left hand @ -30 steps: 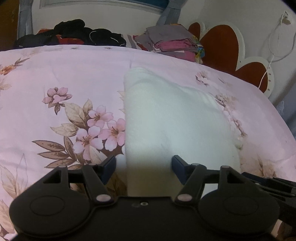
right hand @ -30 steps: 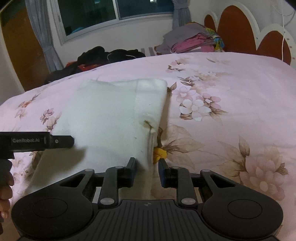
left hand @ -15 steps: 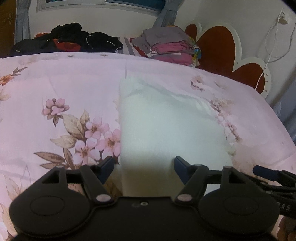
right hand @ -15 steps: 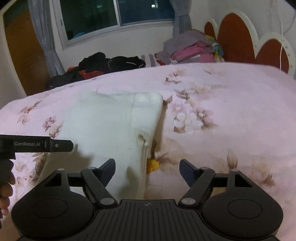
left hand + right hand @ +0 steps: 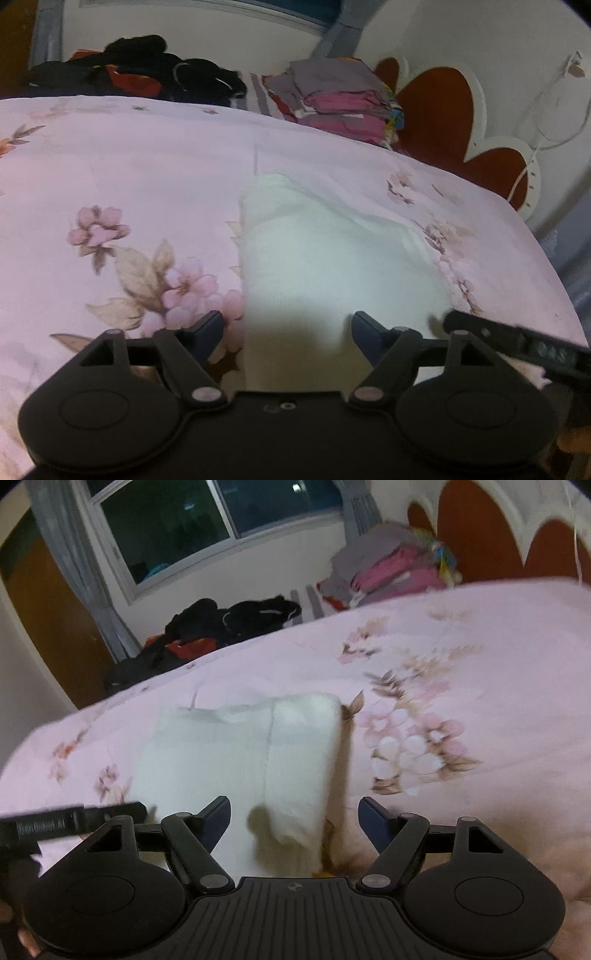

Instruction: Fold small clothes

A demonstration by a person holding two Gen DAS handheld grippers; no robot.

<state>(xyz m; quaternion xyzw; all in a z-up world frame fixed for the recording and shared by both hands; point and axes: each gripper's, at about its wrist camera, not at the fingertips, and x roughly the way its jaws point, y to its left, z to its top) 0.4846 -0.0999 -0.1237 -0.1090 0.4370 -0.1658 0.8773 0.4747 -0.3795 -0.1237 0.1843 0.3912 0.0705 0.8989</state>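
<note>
Left wrist view looks down across a bed whose quilt (image 5: 147,177) is pale pink, printed with pink blossoms and tan leaves. A white garment (image 5: 325,258), folded to a rough rectangle, lies flat on the quilt and serves as the landmark. The left gripper (image 5: 286,325) sits at the garment's near edge with its jaws spread apart; they have just been opening, and the pads press on nothing, though the cloth lies below the gap. Just right of the garment's near corner, the other tool's black finger pokes into view.

Beyond the garment, at the far side of the bed, a heap of black clothes (image 5: 155,70) with a bit of red lies to the left, and a folded stack (image 5: 340,103) of grey and pink pieces lies to the right. Right of that stack stands a headboard (image 5: 443,110) of red-brown scallops edged in white. A white cord (image 5: 546,122) hangs on the pale wall past it.

From the right wrist view the garment (image 5: 236,753) shows a seam running lengthwise, with its right fold doubled over and a small yellow scrap peeping out under the near corner. The right gripper (image 5: 293,816) hovers at that near edge, jaws wide apart and clasping nothing, having just sprung open. Far behind the garment a dark window (image 5: 207,520) with grey curtains (image 5: 74,572) fills the wall, and a brown wooden door (image 5: 44,620) stands to its left.
</note>
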